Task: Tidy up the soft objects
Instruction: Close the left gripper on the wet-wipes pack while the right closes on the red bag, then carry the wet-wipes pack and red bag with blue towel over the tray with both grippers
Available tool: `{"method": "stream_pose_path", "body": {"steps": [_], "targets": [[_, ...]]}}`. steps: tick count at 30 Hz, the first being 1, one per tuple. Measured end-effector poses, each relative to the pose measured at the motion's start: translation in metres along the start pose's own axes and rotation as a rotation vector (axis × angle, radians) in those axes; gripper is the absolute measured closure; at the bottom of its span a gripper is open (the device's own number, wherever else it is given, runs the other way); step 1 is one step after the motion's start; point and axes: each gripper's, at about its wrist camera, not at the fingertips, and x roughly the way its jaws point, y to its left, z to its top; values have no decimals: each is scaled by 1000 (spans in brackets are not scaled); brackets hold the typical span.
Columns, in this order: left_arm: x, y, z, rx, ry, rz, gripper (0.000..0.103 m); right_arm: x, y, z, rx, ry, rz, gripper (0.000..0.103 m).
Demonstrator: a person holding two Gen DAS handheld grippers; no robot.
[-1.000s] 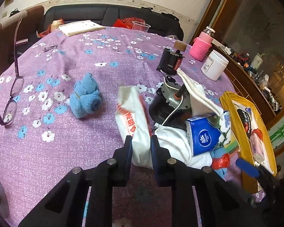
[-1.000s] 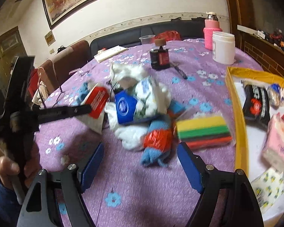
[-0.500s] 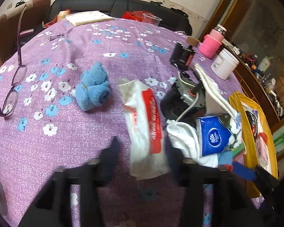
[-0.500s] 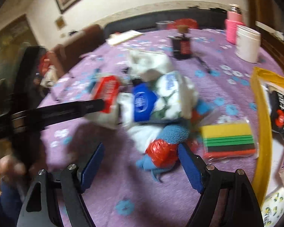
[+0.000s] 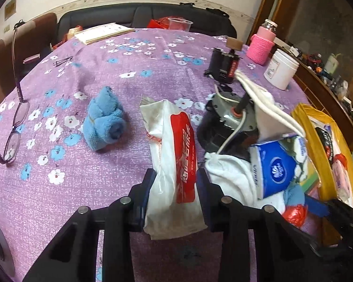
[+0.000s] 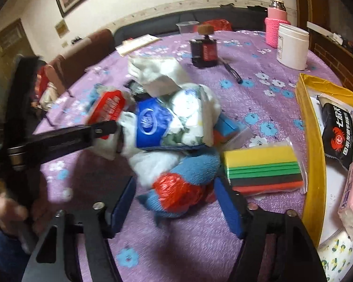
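A white-and-red wet wipes pack (image 5: 176,155) lies on the purple flowered tablecloth (image 5: 106,75). My left gripper (image 5: 175,179) is closing on its near end, and both pads press its sides. In the right wrist view that pack (image 6: 109,104) shows beside the left finger (image 6: 101,129). My right gripper (image 6: 174,188) is closing around a blue cloth roll with red plastic on it (image 6: 176,188). A gap still shows at the left pad. Behind it sits a pile with a blue tissue pack (image 6: 153,127) and white cloths. A second blue towel roll (image 5: 104,122) lies alone to the left.
A yellow tray (image 6: 315,188) with packets stands at the right edge. A wrapped stack of coloured sponges (image 6: 263,166) lies beside it. Also on the table are a black motor (image 5: 226,127), a dark bottle (image 6: 204,50), a pen (image 6: 231,71), a white jar (image 6: 293,45) and glasses (image 5: 11,129).
The left gripper let go of the pack's thin edge, opened while the pack dropped flat, then closed across its width. The right gripper sank toward the blue roll and its jaws narrowed.
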Motion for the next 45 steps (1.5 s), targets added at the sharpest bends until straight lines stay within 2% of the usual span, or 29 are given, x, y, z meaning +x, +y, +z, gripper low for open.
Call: {"method": "stream_pose_path", "body": {"steps": [3,8,21,25,34,45], "targets": [[-12,0,-1,2,-40,-25,69,-2,-6,-1,38,-5,28,61],[-38,-7,-3,25,-131,-92,70,-27,1,-13,38,-84,42,61],[-57,-23,-12,91,-185,-203,72,-72,-6,-31,57,-180,45,61],[-62,-26,-15,104,-203,-211,72,-82,-8,-34,63,-201,42,61],[-62,-13,-13,51,-190,-234,72,-87,-6,-34,65,-214,44,61],[-78,-28,-17,109,-245,-243,72,-98,-10,-32,72,-236,50,61]]}}
